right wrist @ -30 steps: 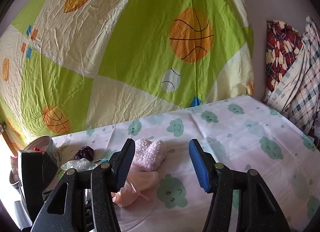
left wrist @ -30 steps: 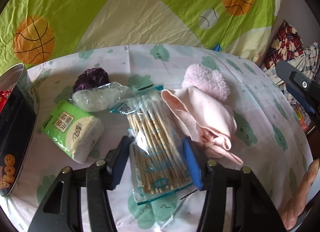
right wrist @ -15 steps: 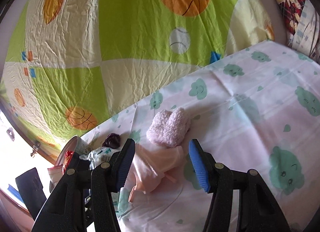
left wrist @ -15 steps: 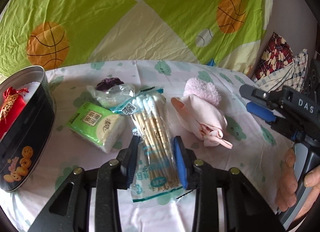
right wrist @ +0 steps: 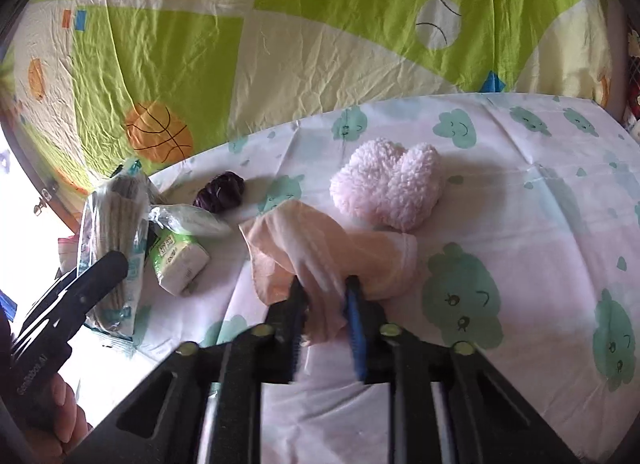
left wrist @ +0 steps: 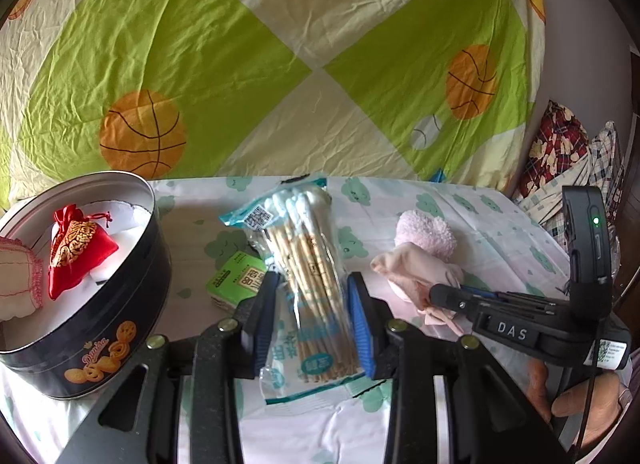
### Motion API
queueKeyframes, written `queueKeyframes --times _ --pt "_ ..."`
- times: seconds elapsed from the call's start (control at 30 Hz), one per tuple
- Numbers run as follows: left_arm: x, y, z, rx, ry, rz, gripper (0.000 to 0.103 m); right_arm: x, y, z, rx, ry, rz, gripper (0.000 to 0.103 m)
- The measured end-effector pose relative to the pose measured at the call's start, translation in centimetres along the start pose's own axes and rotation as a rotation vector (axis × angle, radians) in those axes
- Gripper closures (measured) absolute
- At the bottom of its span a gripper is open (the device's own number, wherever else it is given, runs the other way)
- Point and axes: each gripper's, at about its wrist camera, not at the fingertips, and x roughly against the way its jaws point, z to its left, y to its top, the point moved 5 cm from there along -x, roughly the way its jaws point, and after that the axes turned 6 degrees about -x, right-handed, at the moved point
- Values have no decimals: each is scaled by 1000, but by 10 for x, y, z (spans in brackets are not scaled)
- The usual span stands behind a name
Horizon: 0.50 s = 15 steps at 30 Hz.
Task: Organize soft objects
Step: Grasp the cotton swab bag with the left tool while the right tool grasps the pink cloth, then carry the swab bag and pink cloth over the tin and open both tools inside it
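Left gripper (left wrist: 312, 320) clamped on crinkly cotton-swab packet (left wrist: 308, 264), right gripper (right wrist: 325, 304) on limp peach cloth (right wrist: 320, 256).

A home bedroom: cloud-print bedsheet (right wrist: 540, 232); basketball-print quilt (left wrist: 240, 64); hanging plaid clothes (left wrist: 568, 168)

Pastels on a cloud-print sheet

The bedsheet (right wrist: 520, 192) is white with teal clouds; fluffy pink socks (right wrist: 388, 192), peach cloth (right wrist: 320, 248), red-gold pouch (left wrist: 76, 248), black cookie tin (left wrist: 120, 304).
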Motion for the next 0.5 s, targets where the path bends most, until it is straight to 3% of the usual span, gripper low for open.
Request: queueKeyframes --times 0.13,0.23,0.37,0.5 --pt "3 0 2 10 3 -8 69 15 3 4 24 0 -61 94" --pt "7 1 5 19 11 -25 69 44 9 19 106 -7 -249 94" --pt "10 2 11 27 14 -38 70 83 4 58 331 -185 -559 94" --pt "13 3 15 28 14 -48 69 102 -6 83 439 -344 -730 94"
